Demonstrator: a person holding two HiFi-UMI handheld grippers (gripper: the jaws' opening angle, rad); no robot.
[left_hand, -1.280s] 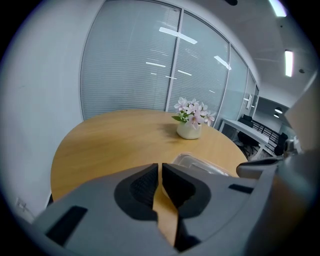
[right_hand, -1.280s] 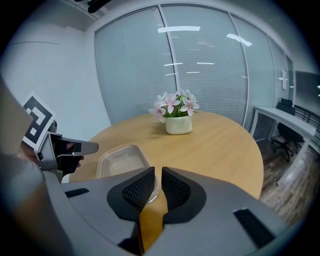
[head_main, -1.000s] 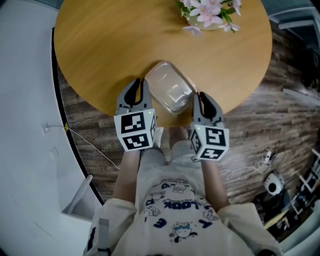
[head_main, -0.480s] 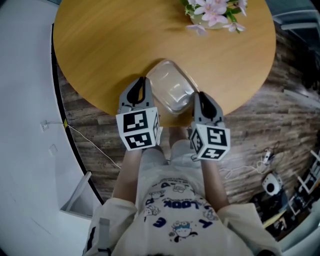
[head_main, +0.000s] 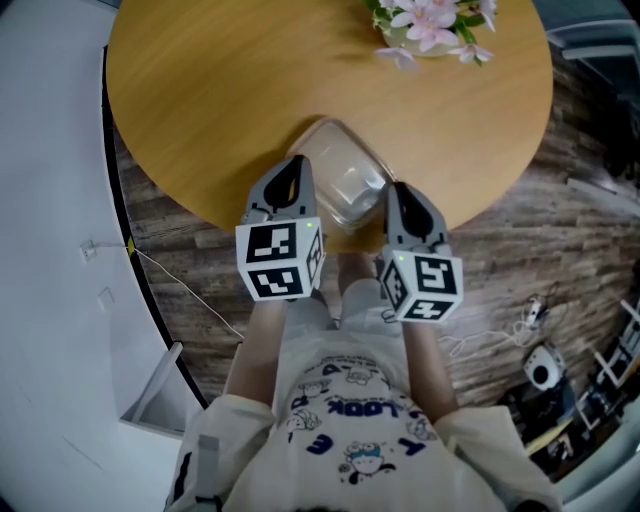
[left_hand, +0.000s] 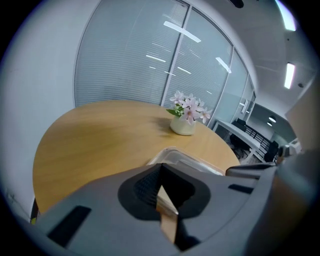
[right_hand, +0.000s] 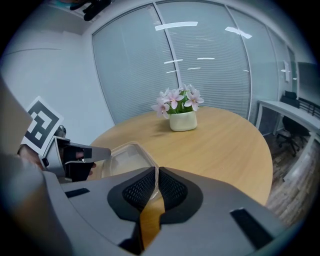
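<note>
A clear plastic lidded container (head_main: 340, 180) lies near the front edge of the round wooden table (head_main: 200, 90). My left gripper (head_main: 294, 163) is shut, its tips over the container's left side; in the left gripper view the container (left_hand: 189, 160) sits just past the shut tips (left_hand: 160, 168). My right gripper (head_main: 395, 188) is shut too, its tips at the container's right corner. In the right gripper view the container (right_hand: 122, 159) lies left of and beyond the tips (right_hand: 156, 171), and whether they touch its rim I cannot tell. Neither gripper holds anything I can make out.
A white pot of pink flowers (head_main: 430, 25) stands at the table's far side (right_hand: 182, 121). Glass walls with blinds (left_hand: 130, 65) rise behind the table. A white wall is at the left, with wood floor and cables (head_main: 530, 320) at the right. The person's legs are under the table's front edge.
The left gripper has moved forward and to the right, closer over the container. The right gripper and the container have stayed in place.
</note>
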